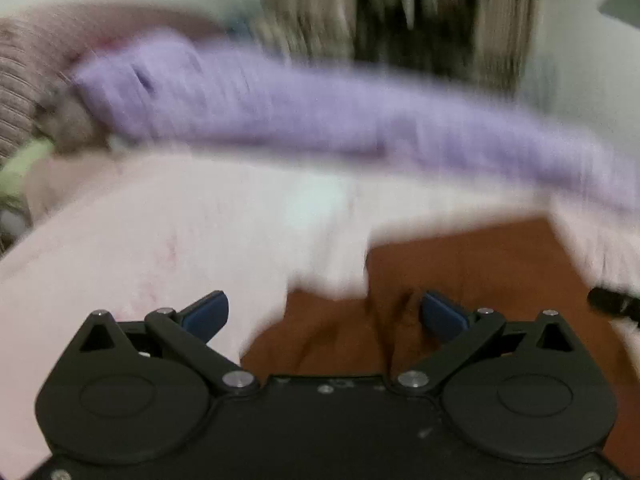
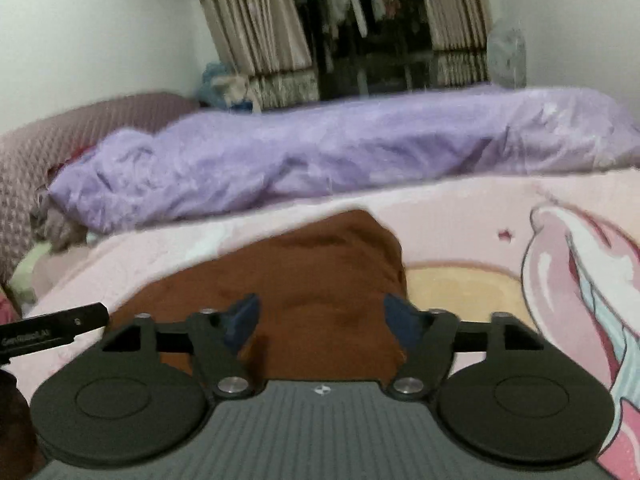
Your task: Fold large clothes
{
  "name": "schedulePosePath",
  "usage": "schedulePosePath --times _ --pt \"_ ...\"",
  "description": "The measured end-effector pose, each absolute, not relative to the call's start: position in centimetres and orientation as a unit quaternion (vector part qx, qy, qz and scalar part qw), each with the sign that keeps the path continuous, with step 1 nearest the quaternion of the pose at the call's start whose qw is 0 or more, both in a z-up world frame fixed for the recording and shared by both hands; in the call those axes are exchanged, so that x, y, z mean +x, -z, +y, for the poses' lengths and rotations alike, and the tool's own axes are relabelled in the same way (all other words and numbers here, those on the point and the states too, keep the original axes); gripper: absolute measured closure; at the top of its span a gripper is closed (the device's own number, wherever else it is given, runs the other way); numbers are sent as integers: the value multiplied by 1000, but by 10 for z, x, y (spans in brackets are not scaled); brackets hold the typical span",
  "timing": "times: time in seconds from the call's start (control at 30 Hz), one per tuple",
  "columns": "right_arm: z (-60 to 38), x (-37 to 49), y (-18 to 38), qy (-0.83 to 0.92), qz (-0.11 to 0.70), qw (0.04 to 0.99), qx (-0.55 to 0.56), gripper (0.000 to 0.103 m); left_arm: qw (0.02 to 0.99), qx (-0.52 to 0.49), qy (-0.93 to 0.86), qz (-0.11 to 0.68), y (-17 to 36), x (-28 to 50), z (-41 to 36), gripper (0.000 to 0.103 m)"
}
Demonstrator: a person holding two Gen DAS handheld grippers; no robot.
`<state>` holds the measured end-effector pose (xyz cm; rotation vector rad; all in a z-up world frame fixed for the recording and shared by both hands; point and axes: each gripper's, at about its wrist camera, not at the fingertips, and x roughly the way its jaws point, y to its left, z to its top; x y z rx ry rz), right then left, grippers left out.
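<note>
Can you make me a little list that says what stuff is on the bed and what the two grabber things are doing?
place: bed with a pink cartoon blanket
garment to fold: brown garment, lying bunched on the pink blanket
behind it: purple duvet, rumpled along the far side of the bed
far end: curtains and a dark window
left gripper: open, over the brown garment's edge, holding nothing
right gripper: open, above the brown garment, holding nothing
left view: blurred
</note>
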<state>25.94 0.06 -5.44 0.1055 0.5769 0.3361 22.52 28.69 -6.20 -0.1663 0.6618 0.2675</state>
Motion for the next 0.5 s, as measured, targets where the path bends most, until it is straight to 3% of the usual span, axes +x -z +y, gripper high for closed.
schedulePosePath --times 0.03,0.1,0.23,0.33,0.43,0.47,0.5 --pt "-7 264 59 -181 304 933 62 17 926 -96 -112 348 68 226 294 0" --pt "-28 262 64 -195 313 925 94 0 916 -173 -67 356 74 215 320 0" --pt "-65 275 81 -236 390 871 182 0 853 -325 17 407 106 211 361 0" --pt "-61 298 116 -326 442 785 287 0 868 -279 22 409 101 208 343 0" --pt "-46 304 118 -325 423 800 273 0 877 -250 29 409 99 215 330 0" --pt "-45 307 116 -320 427 799 277 0 877 -255 29 407 98 218 334 3" --pt "-45 308 112 -321 426 801 269 0 877 -261 31 403 98 219 338 18"
